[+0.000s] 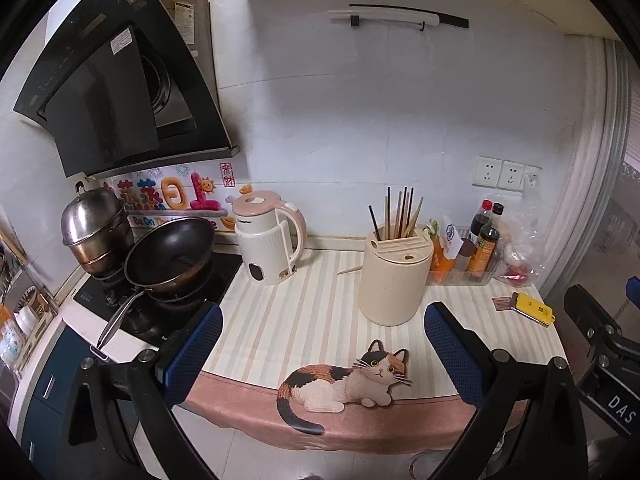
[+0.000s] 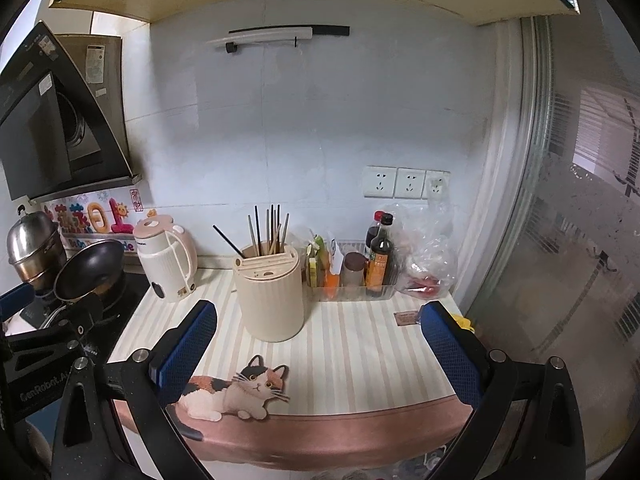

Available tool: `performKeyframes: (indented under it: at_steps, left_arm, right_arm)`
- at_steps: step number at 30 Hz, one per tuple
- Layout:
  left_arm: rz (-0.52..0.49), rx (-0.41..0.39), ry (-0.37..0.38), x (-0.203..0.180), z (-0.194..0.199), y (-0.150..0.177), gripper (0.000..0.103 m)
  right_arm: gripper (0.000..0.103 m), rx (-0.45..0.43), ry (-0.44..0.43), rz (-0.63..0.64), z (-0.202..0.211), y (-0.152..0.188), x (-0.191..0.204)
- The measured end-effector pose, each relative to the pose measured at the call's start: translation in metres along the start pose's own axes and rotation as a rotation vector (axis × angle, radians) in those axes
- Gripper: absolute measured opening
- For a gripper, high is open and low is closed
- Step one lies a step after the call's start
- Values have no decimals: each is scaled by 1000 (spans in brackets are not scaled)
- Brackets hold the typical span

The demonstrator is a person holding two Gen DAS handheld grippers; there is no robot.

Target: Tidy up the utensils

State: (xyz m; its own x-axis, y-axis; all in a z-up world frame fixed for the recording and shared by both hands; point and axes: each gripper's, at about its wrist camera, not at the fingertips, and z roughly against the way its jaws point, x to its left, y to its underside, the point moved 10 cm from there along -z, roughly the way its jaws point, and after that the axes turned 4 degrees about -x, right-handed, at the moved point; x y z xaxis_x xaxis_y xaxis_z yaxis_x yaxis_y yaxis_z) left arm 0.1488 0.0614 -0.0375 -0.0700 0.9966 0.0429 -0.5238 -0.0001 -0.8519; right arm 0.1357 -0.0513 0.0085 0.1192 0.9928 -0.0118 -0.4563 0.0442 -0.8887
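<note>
A cream ribbed utensil holder (image 1: 394, 278) (image 2: 270, 294) stands on the striped countertop mat, with several chopsticks (image 1: 400, 214) (image 2: 269, 228) upright in its back slot. One loose wooden chopstick (image 1: 350, 270) lies on the mat just left of the holder. My left gripper (image 1: 322, 344) hovers open in front of the holder with nothing between its blue pads. My right gripper (image 2: 318, 340) is open too, in front of the holder and a bit to its right. In the left wrist view the right gripper's body shows at the far right edge.
A cream kettle (image 1: 270, 238) (image 2: 168, 262) stands left of the holder. A stove with a black pan (image 1: 170, 254) and a steel pot (image 1: 94, 226) is further left. A clear tray of sauce bottles (image 1: 464, 260) (image 2: 356, 276) sits right, with a yellow item (image 1: 532, 308) near the edge.
</note>
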Motion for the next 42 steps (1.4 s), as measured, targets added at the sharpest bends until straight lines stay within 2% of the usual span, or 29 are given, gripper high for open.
performKeyframes:
  at_steps: [42]
  left_arm:
    - [6,45,-4,-10,-13,15,103]
  right_arm:
    - [103,70,20,26,-26,17,-3]
